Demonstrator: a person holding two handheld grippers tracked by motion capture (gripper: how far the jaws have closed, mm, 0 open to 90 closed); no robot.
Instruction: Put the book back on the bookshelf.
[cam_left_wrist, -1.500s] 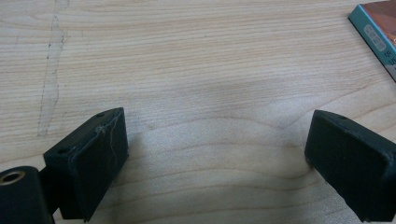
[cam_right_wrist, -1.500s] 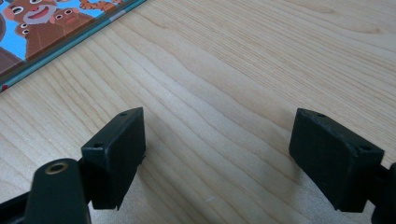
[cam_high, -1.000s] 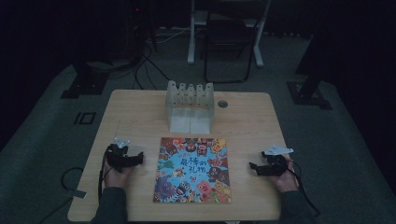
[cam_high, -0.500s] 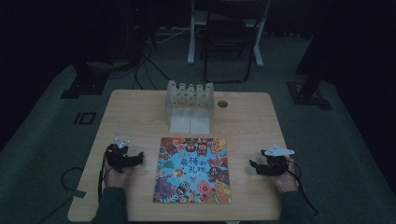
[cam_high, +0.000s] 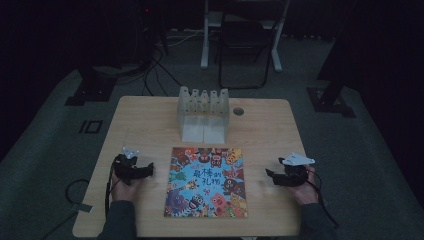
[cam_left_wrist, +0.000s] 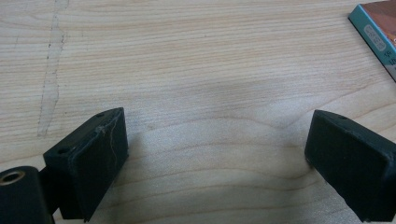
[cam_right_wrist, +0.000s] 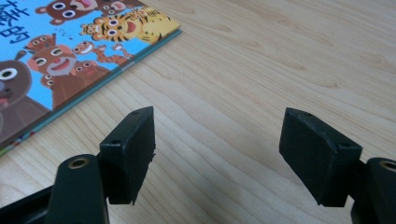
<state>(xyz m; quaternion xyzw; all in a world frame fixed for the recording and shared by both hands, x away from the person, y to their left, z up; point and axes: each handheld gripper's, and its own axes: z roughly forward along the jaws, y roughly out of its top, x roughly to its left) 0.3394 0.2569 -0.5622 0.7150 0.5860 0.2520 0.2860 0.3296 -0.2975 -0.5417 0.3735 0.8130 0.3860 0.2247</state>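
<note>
Leftmost on the wooden table (cam_high: 150, 125), the left gripper (cam_high: 148, 170) lies low over the bare wood in the person's left hand (cam_high: 125, 187), its tips aimed toward the picture book (cam_high: 206, 181) and stopping short of the book's left edge. Seen in the left gripper view, its two black jaws stand wide apart with only plain wood grain between them, and a teal corner of the book (cam_left_wrist: 379, 35) shows at the upper right, clear of both jaws. Centrally, the book lies flat and closed near the person's side of the table, its cover up: a bright blue ground crowded with cartoon animals and large Chinese characters. Behind it, toward the far edge, stands a pale translucent rack (cam_high: 203, 114) with a row of upright dividers, apart from the book, and a small round dark hole (cam_high: 238, 111) sits in the tabletop just right of the rack. Farther right, the right gripper (cam_high: 270, 176), held in the person's right hand (cam_high: 302, 187), points toward the book's right edge with bare table between them. Its jaws have just been opening a little; in the right gripper view they gape wide over bare wood with nothing between them, and the book's tiger-and-bear corner (cam_right_wrist: 70, 56) lies at the upper left, untouched.
</note>
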